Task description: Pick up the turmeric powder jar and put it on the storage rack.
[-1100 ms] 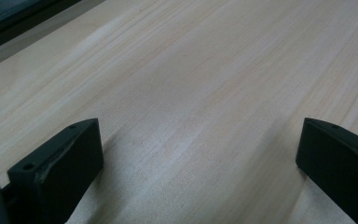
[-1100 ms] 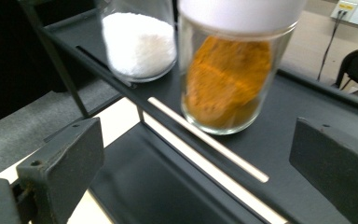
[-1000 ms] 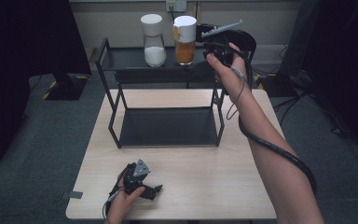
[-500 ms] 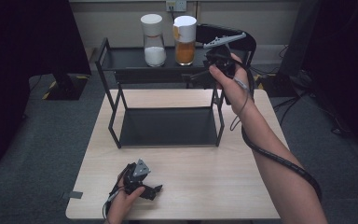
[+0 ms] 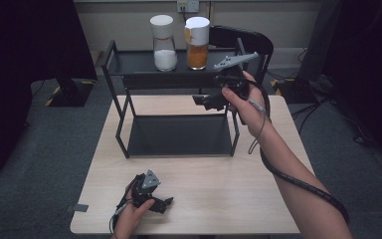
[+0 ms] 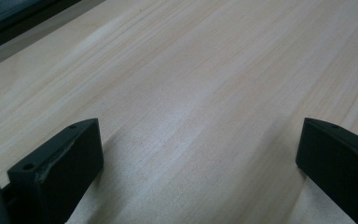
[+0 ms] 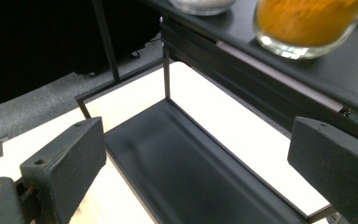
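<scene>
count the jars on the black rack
2. Both stand on the top shelf of the rack: a white-lidded jar of white powder on the left, and a white-lidded jar of orange powder right beside it. The lower shelf holds none.

place: lab/office | cues: carpet floor [image 5: 40, 149], wall outlet [image 5: 188, 5], cables [image 5: 323, 107]

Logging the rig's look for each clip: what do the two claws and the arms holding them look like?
Both claws are black, each topped by a grey three-cornered plate. The right claw trails a thick black cable that loops along the forearm, plus a thin grey cord. The left claw has thinner dark cable by the hand. Their jaws are blocky black pads with small screw holes. Forearms are bare; no sleeves show.
</scene>
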